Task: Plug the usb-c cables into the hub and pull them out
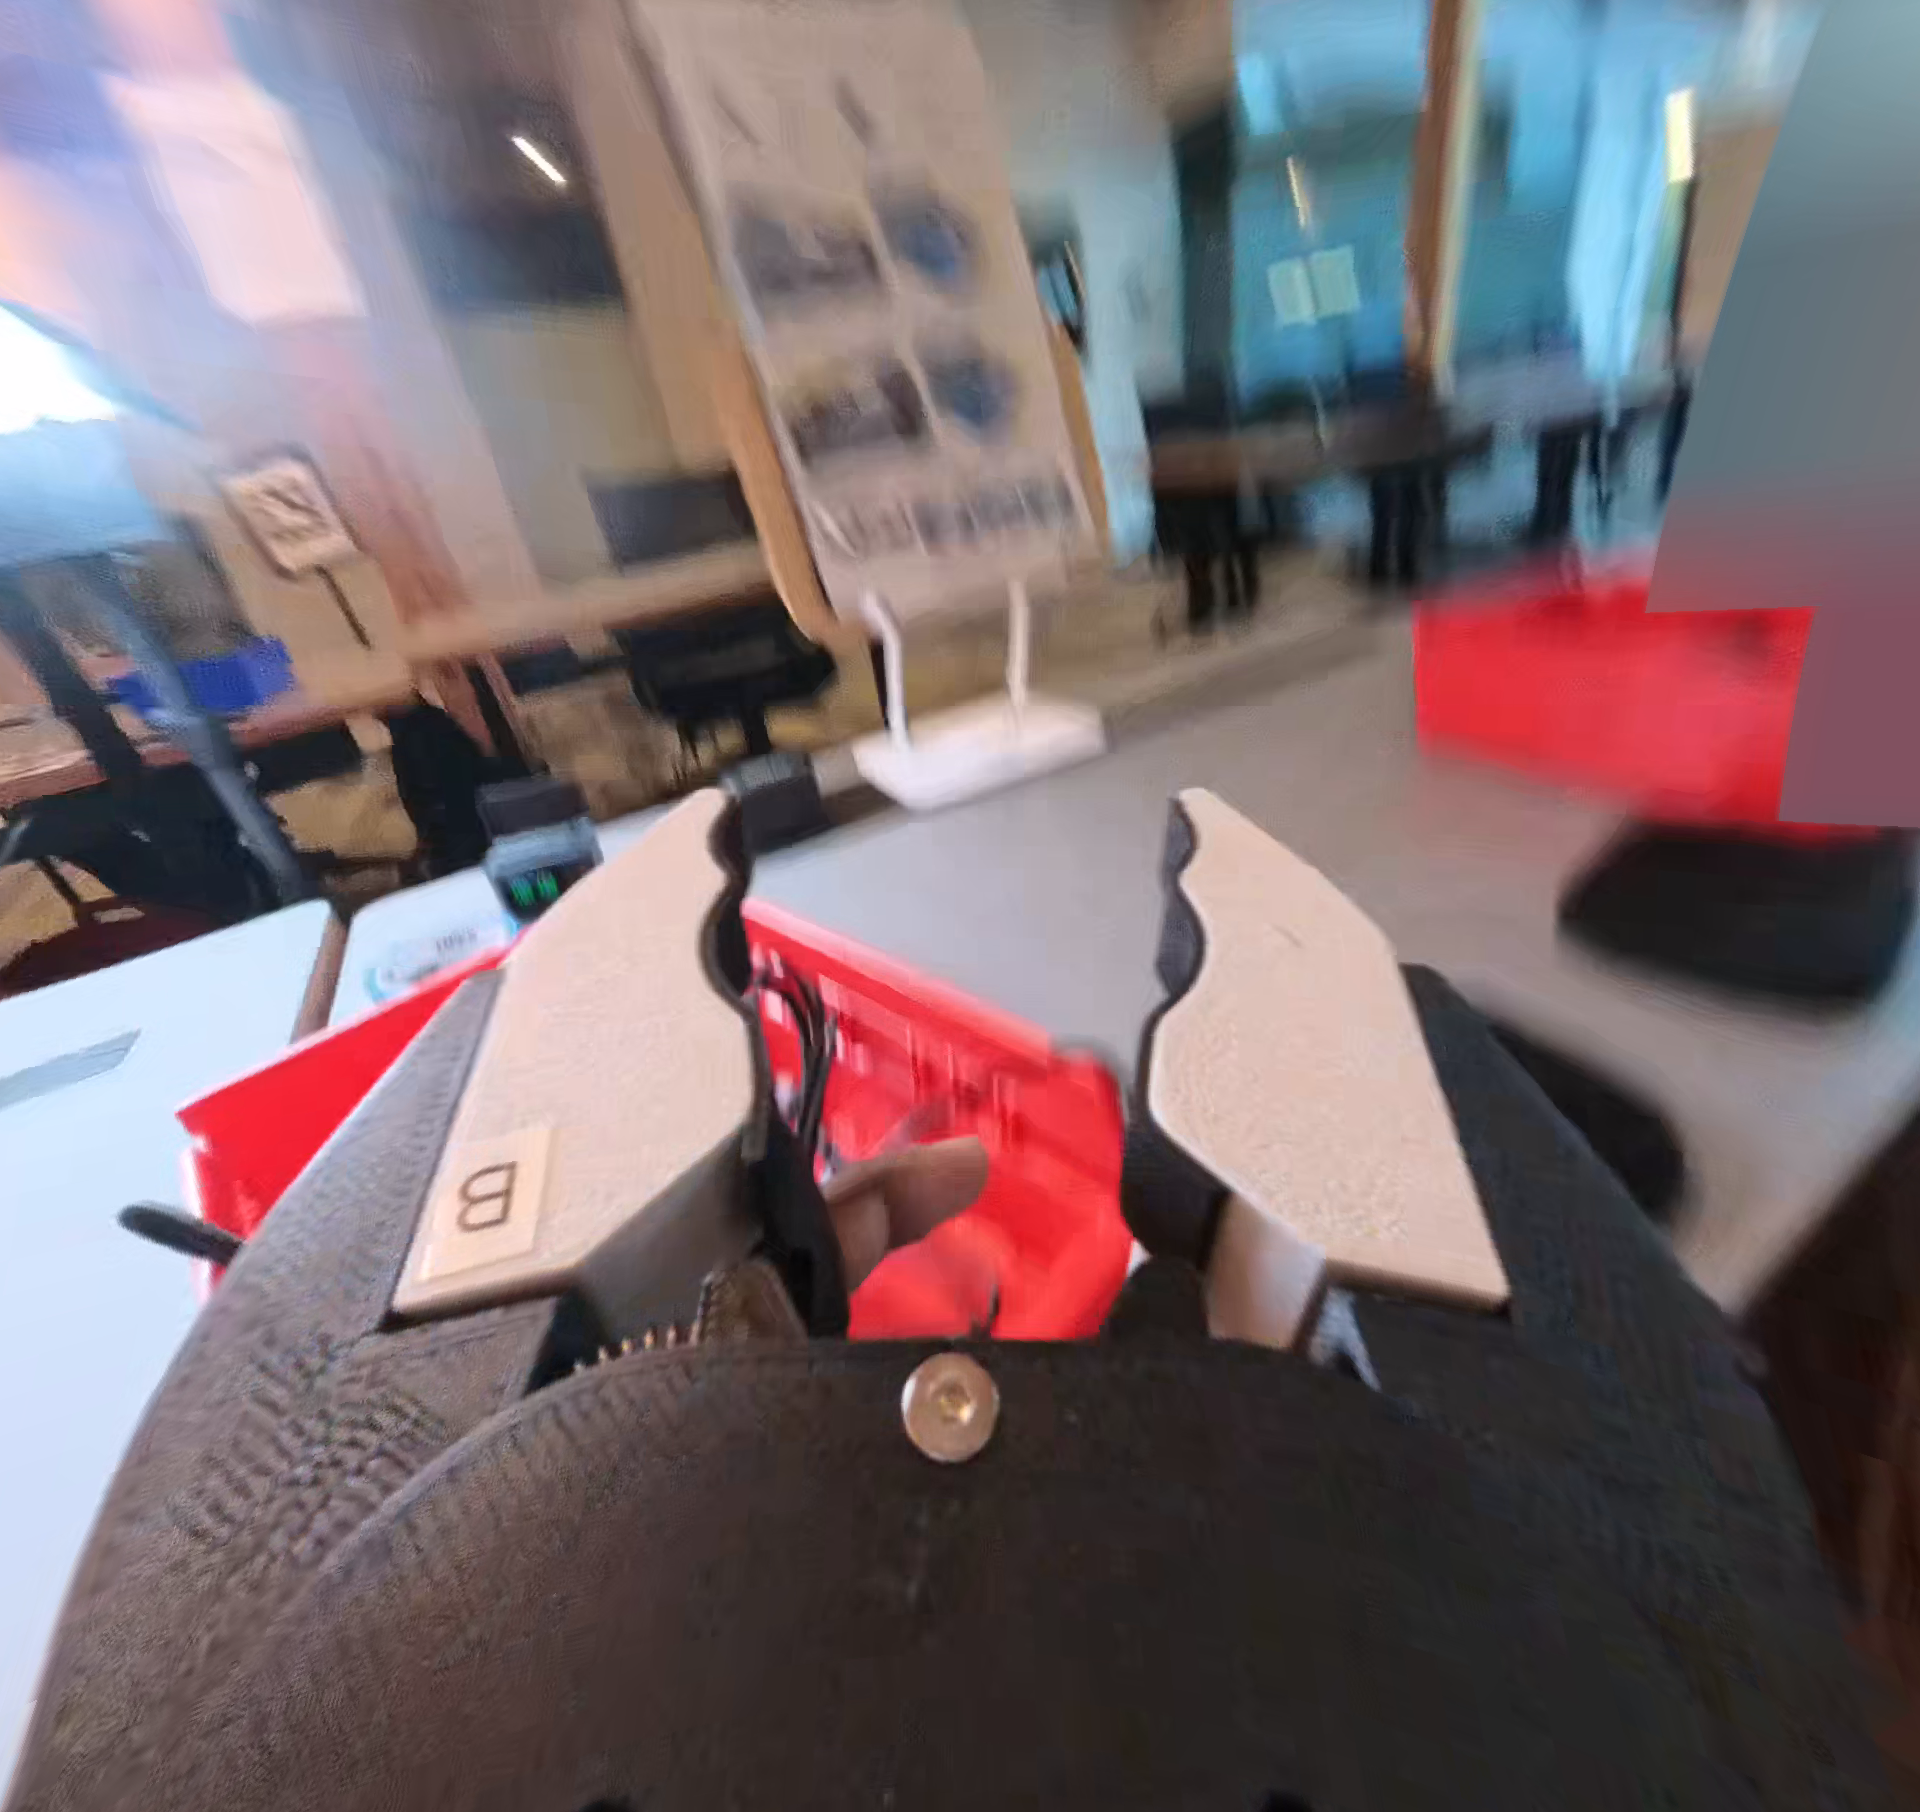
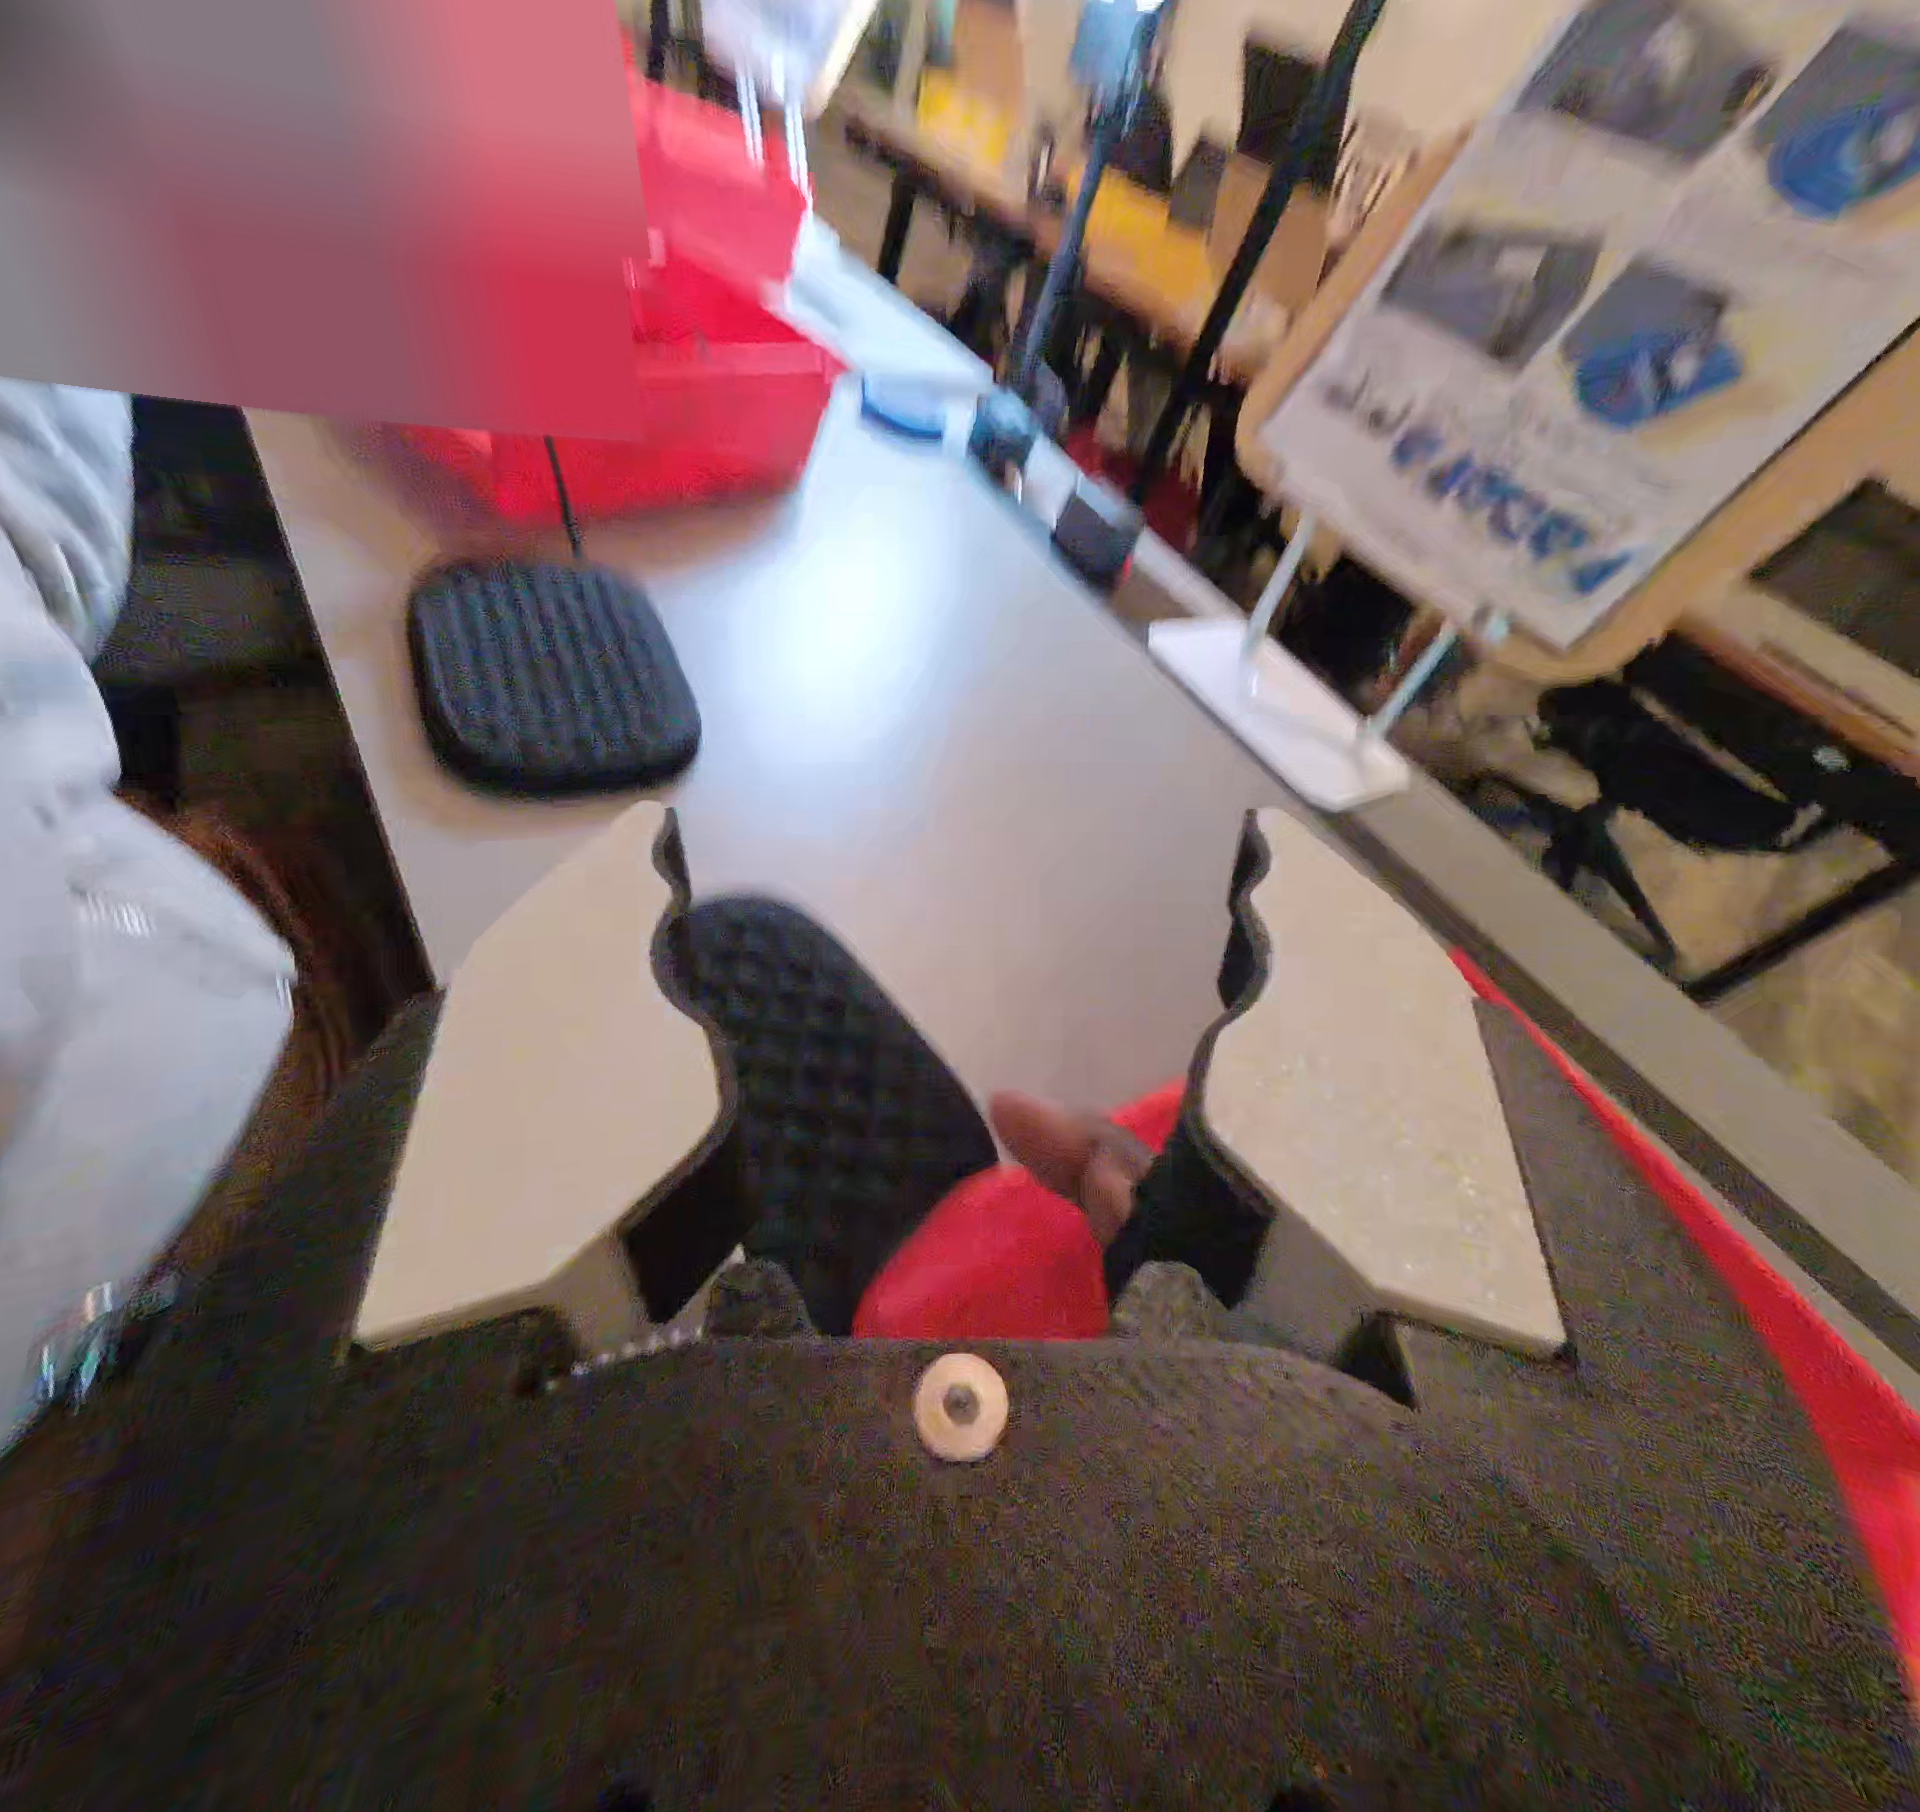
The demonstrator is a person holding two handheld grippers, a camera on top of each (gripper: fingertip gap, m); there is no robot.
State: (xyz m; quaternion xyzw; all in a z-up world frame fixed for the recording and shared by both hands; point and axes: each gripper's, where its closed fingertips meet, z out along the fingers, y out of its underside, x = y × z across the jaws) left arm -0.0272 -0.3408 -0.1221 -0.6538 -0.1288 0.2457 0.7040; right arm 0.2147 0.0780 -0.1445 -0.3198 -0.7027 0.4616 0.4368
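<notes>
Both frames were motion-blurred. Left gripper (image 1: 956, 827) had its jaws apart, nothing between them, held above the grey table (image 1: 1195, 879). Right gripper (image 2: 961, 832) likewise spread wide and empty, over the same table. Below the left gripper sat a red bin (image 1: 935, 1056) with dark cables (image 1: 800, 1024) inside near its left wall; couldn't tell if they were the usb-c ones, and couldn't make out a hub in either view. A fingertip (image 1: 914, 1180) showed low between the left gripper's fingers, in front of the bin. In the right wrist view a black quilted pad (image 2: 831, 1056) lay directly under the open jaws, a second black pad (image 2: 551, 671) farther off to the left, and another red bin (image 2: 717, 349) at the far left of the table. A photo board on a white stand (image 2: 1278, 713) stood at the table's far right edge.
</notes>
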